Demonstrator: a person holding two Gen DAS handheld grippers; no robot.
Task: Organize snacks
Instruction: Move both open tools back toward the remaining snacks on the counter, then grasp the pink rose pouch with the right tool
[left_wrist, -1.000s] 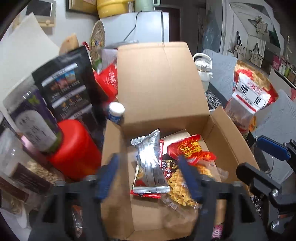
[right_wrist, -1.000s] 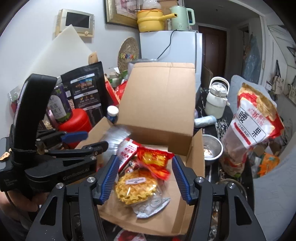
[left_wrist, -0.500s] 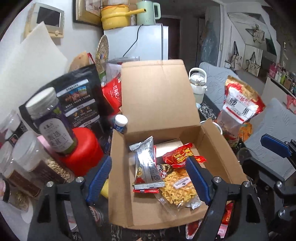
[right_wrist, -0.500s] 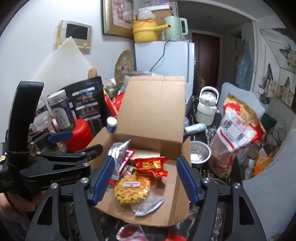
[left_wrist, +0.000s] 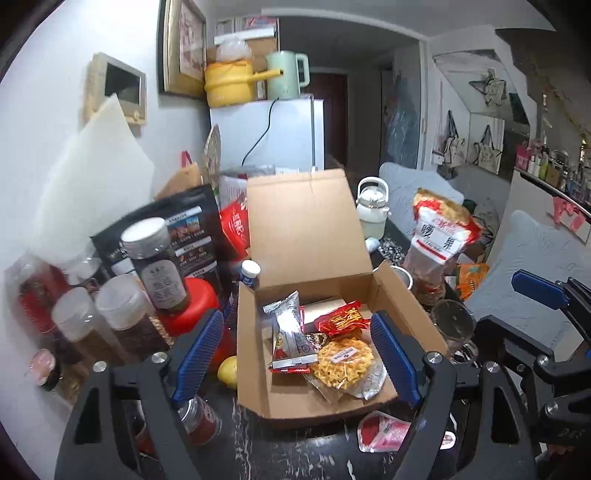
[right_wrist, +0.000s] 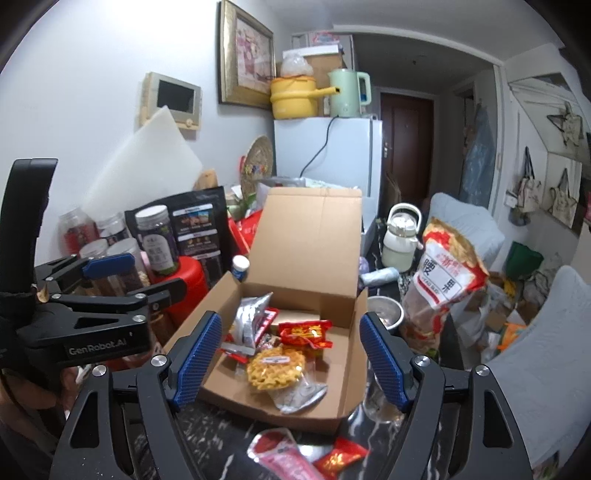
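**Both grippers wide and empty before the open snack box**

Nearest the cameras, the left gripper (left_wrist: 295, 358) and the right gripper (right_wrist: 290, 358) each stand with jaws spread wide, gripping nothing, their blue pads (right_wrist: 195, 363) framing the box from in front. On the dark marble tabletop (left_wrist: 295, 450) just short of the box's front wall lie a pink-and-white packet (right_wrist: 284, 459) and a small red packet (right_wrist: 340, 458), loose and apart from the box.

The cardboard box (left_wrist: 314, 406) sits open, its lid (left_wrist: 306, 225) upright at the far edge. Inside, a silver packet (left_wrist: 291, 332) leans with its long axis running near to far, top end toward the lid. A round yellow noodle pack (left_wrist: 341, 360) lies flat near the front, and a red packet (left_wrist: 345, 317) lies behind it, crosswise. The front left floor of the box is bare cardboard.

Left of the box, jars (left_wrist: 159, 269) and a red canister (left_wrist: 195, 306) crowd close; on the right, a drinking glass (left_wrist: 452, 325) stands just beside the wall. Farther back stands a large red-and-white bag (left_wrist: 439, 236).
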